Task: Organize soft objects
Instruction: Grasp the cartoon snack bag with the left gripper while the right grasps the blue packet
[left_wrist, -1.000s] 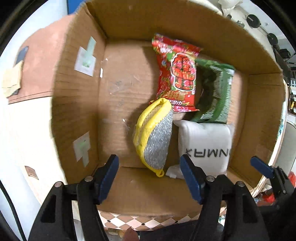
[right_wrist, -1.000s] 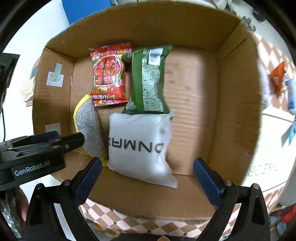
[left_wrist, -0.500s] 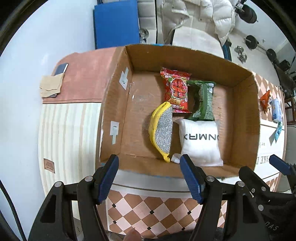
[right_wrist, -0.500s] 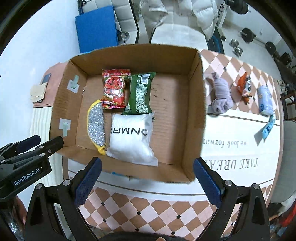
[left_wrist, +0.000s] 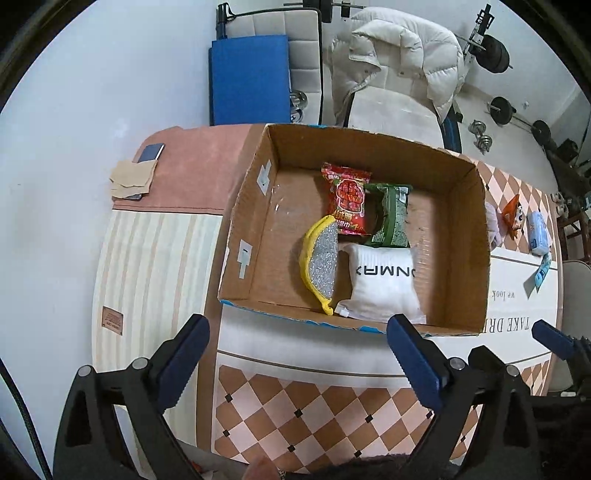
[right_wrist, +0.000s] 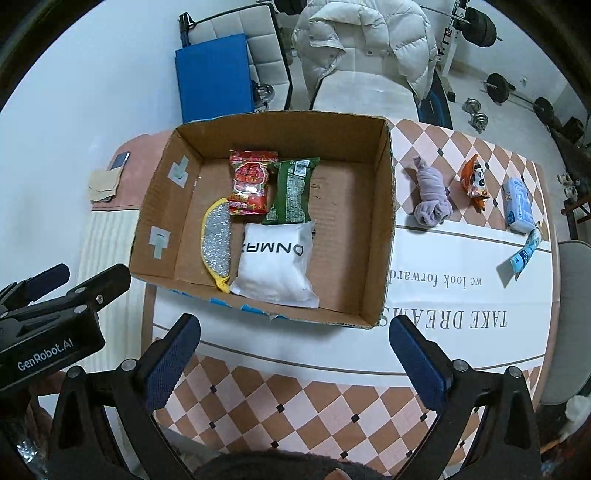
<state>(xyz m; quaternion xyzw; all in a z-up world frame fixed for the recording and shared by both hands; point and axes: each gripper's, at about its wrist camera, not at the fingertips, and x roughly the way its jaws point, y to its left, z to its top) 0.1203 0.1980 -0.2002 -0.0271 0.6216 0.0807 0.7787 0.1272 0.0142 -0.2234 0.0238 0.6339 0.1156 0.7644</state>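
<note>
Right wrist view: right gripper and left gripper, whose fingers have just been opening, both gape empty. Next, approach the rolled grey socks, lying right of the cardboard box, squarely from above.

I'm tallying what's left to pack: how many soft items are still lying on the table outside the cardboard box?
4, all right of the box: a rolled grey cloth nearest it, then an orange panda packet, a light blue tissue pack, and a thin blue sachet at the table edge.
</note>
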